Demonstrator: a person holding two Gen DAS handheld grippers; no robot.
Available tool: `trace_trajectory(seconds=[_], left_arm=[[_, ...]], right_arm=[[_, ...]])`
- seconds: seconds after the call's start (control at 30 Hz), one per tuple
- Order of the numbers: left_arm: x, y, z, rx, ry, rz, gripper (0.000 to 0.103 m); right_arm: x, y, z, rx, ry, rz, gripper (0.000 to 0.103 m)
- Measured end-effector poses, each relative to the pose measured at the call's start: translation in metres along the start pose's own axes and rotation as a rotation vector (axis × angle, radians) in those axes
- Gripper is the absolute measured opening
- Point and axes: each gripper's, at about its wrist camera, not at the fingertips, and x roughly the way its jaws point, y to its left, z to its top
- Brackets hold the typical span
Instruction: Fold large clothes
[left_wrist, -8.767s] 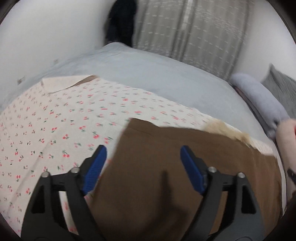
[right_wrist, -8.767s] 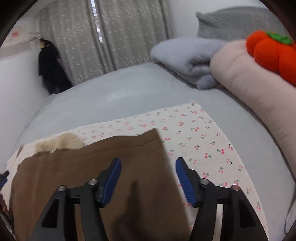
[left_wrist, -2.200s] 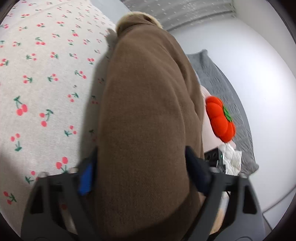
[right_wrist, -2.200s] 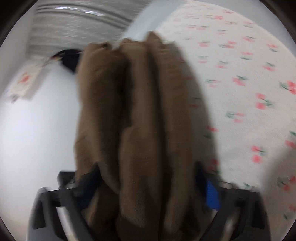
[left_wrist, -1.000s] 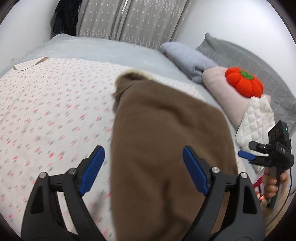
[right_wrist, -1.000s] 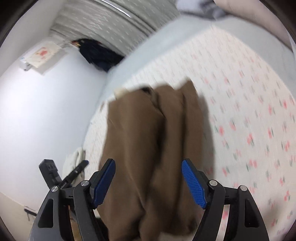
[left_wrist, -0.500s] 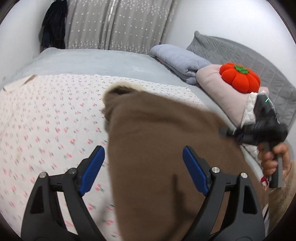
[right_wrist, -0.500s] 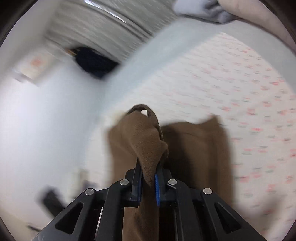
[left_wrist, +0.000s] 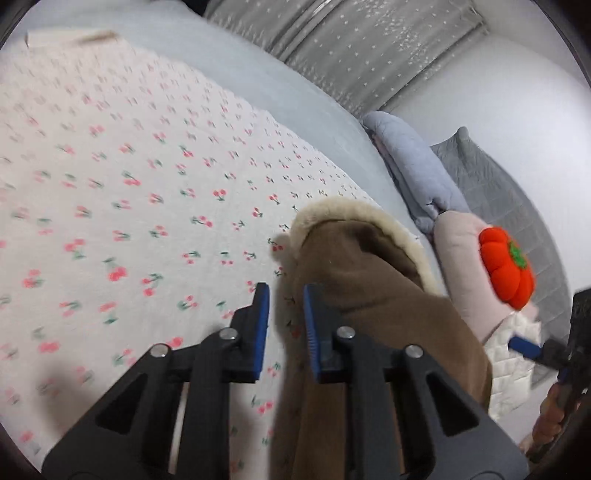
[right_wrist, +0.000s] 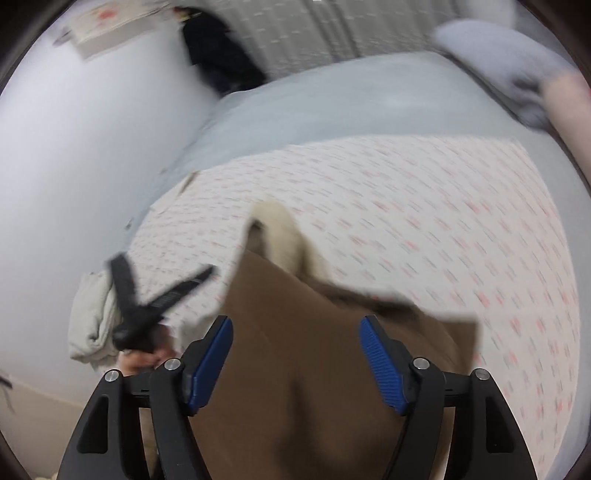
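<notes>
The cherry-print sheet (left_wrist: 122, 184) fills the left of the left wrist view, spread flat over the pale grey bed (left_wrist: 258, 85). Over it hangs the left gripper (left_wrist: 284, 314), its jaws closing and now only a narrow gap apart; nothing but sheet shows between the blue pads (left_wrist: 263, 325), and the right-hand pad lies just beside the garment's edge without a clear grip on it. The brown coat (left_wrist: 369, 314) sits on the right part of the sheet as a folded bundle. Its long axis runs from the near edge of the view away toward the curtain (left_wrist: 369, 55), with the cream fleece collar (left_wrist: 343, 210) at the far end. Its lower part is hidden behind the gripper's frame. To the right lie a grey-blue blanket (left_wrist: 417, 166), a pink pillow (left_wrist: 461, 258) and an orange pumpkin cushion (left_wrist: 506, 266); the right gripper (left_wrist: 546, 350) is cut off at the rim there.

The right wrist view is blurred by motion. At its left the left gripper (right_wrist: 147, 295) appears dark in a hand (right_wrist: 142, 360). The right gripper (right_wrist: 295, 347) has its jaws opening, wide apart, above the coat (right_wrist: 303, 369) with the pads not pressing on it. The collar (right_wrist: 280, 229) again points away.
</notes>
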Motion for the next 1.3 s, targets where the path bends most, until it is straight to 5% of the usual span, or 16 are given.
trace_trajectory(seconds=[0.27,0.53,0.6,0.63,0.67,0.77,0.93,1.07,1.1,1.17,1.2,1.23,1.3], left_arm=[[0.044,0.003,-0.001,0.018,0.029,-0.205,0.004],[0.06,-0.014,0.005,0.109,0.049,-0.318,0.0],[0.068,-0.019,0.007,0.111,0.063,-0.337,0.0],[0.073,-0.021,0.007,0.108,0.079,-0.338,0.0],[0.077,-0.021,0.008,0.108,0.088,-0.336,0.0],[0.087,-0.017,0.008,0.086,0.103,-0.32,0.0],[0.08,0.003,0.008,0.028,0.13,-0.341,0.0],[0.051,0.01,0.02,0.088,0.086,-0.228,0.0],[0.047,0.012,0.024,0.086,0.073,-0.208,0.005],[0.041,0.013,0.035,0.116,0.044,-0.152,0.033],[0.04,0.011,0.04,0.146,0.034,-0.112,0.061],[0.041,0.008,0.044,0.169,0.033,-0.087,0.076],[0.046,0.003,0.054,0.214,0.043,-0.082,0.077]], right_arm=[[0.1,0.047,0.082,-0.075,0.039,-0.042,0.074],[0.169,0.045,0.113,-0.089,0.096,-0.096,0.073],[0.178,0.038,0.117,-0.075,0.098,-0.089,0.057],[0.181,0.038,0.118,-0.074,0.093,-0.061,0.03],[0.18,0.038,0.118,-0.083,0.094,-0.022,0.017],[0.183,0.044,0.109,-0.135,0.12,0.068,0.008],[0.187,0.067,0.076,-0.258,0.203,0.138,0.006],[0.179,0.064,0.063,-0.248,0.218,0.128,0.007],[0.17,0.057,0.064,-0.219,0.2,0.164,0.008],[0.151,0.043,0.068,-0.144,0.137,0.201,0.019],[0.143,0.038,0.069,-0.125,0.12,0.203,0.026],[0.136,0.034,0.07,-0.118,0.092,0.181,0.044],[0.125,0.029,0.071,-0.14,0.033,0.066,0.054]])
